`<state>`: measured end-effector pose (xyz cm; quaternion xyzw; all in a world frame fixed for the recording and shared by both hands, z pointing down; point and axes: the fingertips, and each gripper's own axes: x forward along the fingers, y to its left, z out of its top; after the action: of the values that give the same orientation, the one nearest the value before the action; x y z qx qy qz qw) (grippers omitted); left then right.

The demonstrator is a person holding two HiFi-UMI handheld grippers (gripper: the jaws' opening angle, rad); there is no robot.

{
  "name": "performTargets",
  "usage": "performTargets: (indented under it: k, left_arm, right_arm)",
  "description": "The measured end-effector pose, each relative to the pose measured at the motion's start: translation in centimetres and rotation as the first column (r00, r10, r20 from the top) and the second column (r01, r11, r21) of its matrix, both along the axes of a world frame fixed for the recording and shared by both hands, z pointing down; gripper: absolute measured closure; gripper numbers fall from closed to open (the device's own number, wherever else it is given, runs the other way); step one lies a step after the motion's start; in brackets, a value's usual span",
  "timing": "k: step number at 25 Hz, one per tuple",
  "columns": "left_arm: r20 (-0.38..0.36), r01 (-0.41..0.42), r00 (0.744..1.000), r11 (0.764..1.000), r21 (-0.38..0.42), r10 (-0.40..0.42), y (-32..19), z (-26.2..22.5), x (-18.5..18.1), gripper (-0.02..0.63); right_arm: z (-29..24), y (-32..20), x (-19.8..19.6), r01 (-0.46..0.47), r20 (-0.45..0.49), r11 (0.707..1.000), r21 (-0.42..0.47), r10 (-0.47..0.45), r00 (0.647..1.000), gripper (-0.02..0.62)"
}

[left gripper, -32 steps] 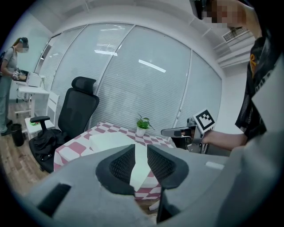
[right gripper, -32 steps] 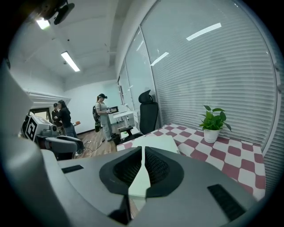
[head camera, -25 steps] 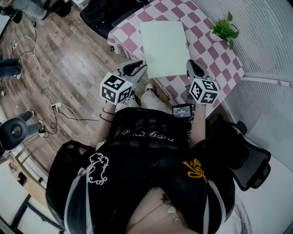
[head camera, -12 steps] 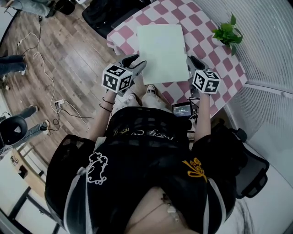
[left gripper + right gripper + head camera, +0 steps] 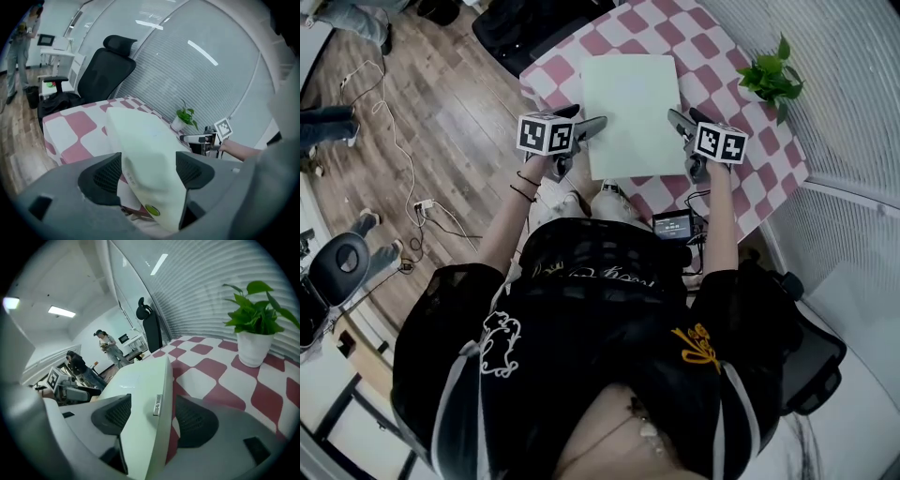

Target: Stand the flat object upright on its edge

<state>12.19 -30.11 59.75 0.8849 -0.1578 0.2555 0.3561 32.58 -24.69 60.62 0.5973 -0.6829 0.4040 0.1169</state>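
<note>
A pale green flat slab (image 5: 630, 103) lies flat on the pink-and-white checked table (image 5: 712, 47). My left gripper (image 5: 591, 127) is at its near left corner. In the left gripper view the slab (image 5: 145, 140) sits between the jaws of that gripper (image 5: 149, 173), which are opening and not pressing on it. My right gripper (image 5: 680, 122) is at the near right corner. In the right gripper view the slab's edge (image 5: 161, 394) runs between the jaws of that gripper (image 5: 152, 416), which are opening too, with a gap at the right pad.
A potted green plant (image 5: 773, 80) stands on the table's right side, near the blinds. A black office chair (image 5: 516, 23) is at the far side. Cables (image 5: 384, 141) trail over the wood floor on the left, where people stand. Another chair (image 5: 337, 267) is at lower left.
Both grippers have moved forward from in front of the body to the slab's near corners, and their jaws have gone from shut to open around it. The slab has not moved.
</note>
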Motion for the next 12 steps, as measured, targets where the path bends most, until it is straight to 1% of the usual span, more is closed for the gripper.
performTargets:
  k: [3, 6, 9, 12]
  left_arm:
    - [-0.01, 0.04, 0.999, 0.995, -0.089, -0.041, -0.9, 1.7, 0.5, 0.229]
    - [0.0, 0.072, 0.997, 0.985, -0.155, -0.072, -1.6, 3.2, 0.7, 0.22]
    - [0.012, 0.067, 0.998, 0.98, -0.188, -0.066, -1.6, 4.2, 0.8, 0.215]
    - [-0.012, 0.046, 0.999, 0.974, -0.222, -0.049, -1.5, 4.5, 1.2, 0.213]
  right_arm:
    - [1.3, -0.9, 0.4, -0.038, 0.113, 0.999, -0.03, 0.041, 0.993, 0.333]
    - [2.2, -1.5, 0.5, -0.071, 0.215, 0.996, -0.053, 0.081, 0.973, 0.33]
    - [3.2, -1.5, 0.4, -0.075, 0.262, 0.994, -0.084, 0.095, 0.96, 0.33]
    - [3.6, -1.7, 0.0, -0.068, 0.32, 0.993, -0.096, 0.095, 0.943, 0.33]
